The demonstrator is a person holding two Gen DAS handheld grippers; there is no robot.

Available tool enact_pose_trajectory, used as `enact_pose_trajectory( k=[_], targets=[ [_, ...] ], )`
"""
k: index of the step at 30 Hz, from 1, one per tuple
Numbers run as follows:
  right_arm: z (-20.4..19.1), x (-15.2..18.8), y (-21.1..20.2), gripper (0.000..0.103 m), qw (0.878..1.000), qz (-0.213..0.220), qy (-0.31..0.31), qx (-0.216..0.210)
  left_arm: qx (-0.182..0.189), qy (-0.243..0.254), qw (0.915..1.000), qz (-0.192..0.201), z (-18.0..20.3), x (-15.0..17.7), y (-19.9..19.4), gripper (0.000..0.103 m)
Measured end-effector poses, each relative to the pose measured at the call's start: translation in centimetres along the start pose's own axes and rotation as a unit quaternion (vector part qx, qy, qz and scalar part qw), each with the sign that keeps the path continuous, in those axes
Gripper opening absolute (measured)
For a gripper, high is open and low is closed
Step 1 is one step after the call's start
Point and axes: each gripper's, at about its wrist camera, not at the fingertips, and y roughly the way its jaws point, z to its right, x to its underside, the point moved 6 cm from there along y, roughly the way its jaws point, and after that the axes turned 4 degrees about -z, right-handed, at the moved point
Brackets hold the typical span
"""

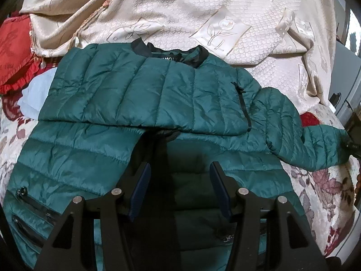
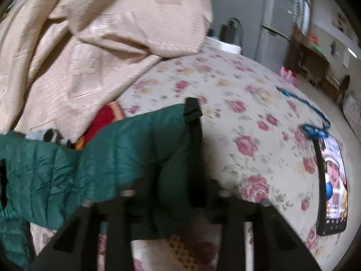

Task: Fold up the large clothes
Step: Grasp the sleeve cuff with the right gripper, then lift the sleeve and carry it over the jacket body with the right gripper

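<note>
A dark green quilted puffer jacket lies on a floral bedsheet, its left half folded across the body. Its black collar points away from me. One sleeve stretches out to the right. My left gripper hovers over the jacket's lower middle, open and empty, blue pads apart. In the right wrist view, which is blurred, my right gripper is shut on the sleeve end near its black cuff, holding it above the sheet.
A crumpled beige bedspread is heaped behind the jacket. A red cushion lies at the far left. A lit phone with a blue cord lies on the sheet to the right. A fridge stands beyond the bed.
</note>
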Motion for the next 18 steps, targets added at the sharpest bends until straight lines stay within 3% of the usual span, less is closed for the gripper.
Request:
enact_pose_trajectory(
  k=[4,8,12,14,18],
  targets=[
    [-2.1,-0.3,-1.9,0.024,0.999,0.02,-0.026,-0.022,0.002,0.003,1.0,0.002,-0.1,0.1,-0.2,0.032],
    [-5.5,-1.0,-4.7,0.021,0.995,0.046,-0.047,-0.072,0.006,0.0,1.0,0.005,-0.3,-0.1,-0.8,0.032],
    [-9.6,-1.7,-7.7,0.019,0.987,0.07,-0.064,-0.127,0.007,0.002,0.9999,0.011,-0.9,-0.4,-1.7,0.032],
    [-11.9,-2.1,-9.0,0.014,0.983,0.078,-0.072,-0.152,0.004,0.003,0.9999,0.013,-1.3,-0.7,-2.0,0.032],
    [-17.2,-2.2,-10.7,0.009,0.972,0.071,-0.089,-0.203,0.003,-0.012,0.9998,0.014,-2.9,-1.3,-2.4,0.032]
  ],
)
